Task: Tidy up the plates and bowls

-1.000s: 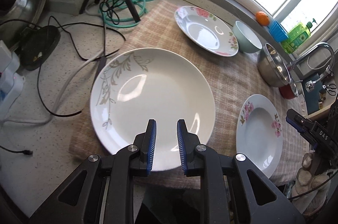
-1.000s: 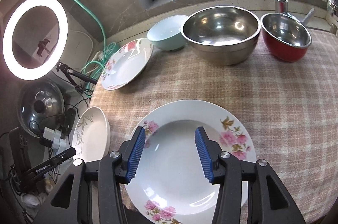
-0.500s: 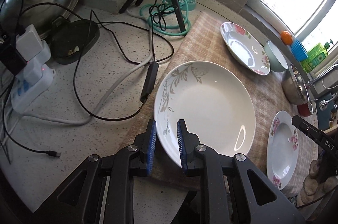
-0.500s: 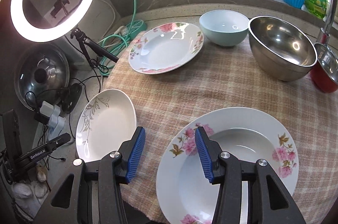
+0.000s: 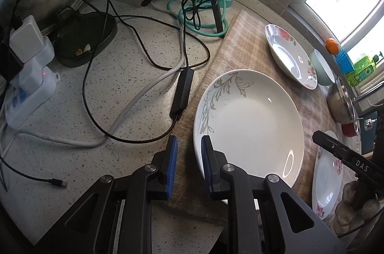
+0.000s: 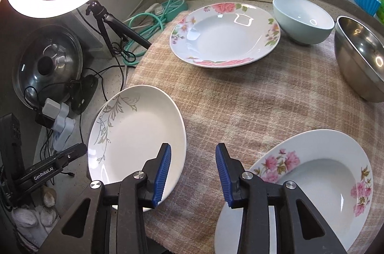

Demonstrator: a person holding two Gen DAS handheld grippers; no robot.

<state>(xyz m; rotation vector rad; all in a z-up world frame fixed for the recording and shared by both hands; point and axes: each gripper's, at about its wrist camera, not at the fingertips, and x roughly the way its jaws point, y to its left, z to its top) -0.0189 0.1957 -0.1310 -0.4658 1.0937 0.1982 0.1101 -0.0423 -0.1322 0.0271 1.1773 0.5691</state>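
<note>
**Two wrist cams, steep down, close**

Left cam looks along its gripper (image 5: 189, 166) at the counter's (image 5: 120, 76) cable side. Right cam looks along its gripper (image 6: 193, 173) over the cloth (image 6: 252, 98). Both see the vine plate (image 5: 252, 124) (image 6: 136, 134) and both floral plates.

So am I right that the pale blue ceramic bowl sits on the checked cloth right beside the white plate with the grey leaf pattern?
Not quite: the pale blue ceramic bowl sits beside the pink-flowered plate at the back of the checked cloth, as the right wrist view shows; the leaf-patterned plate lies nearer.
</note>
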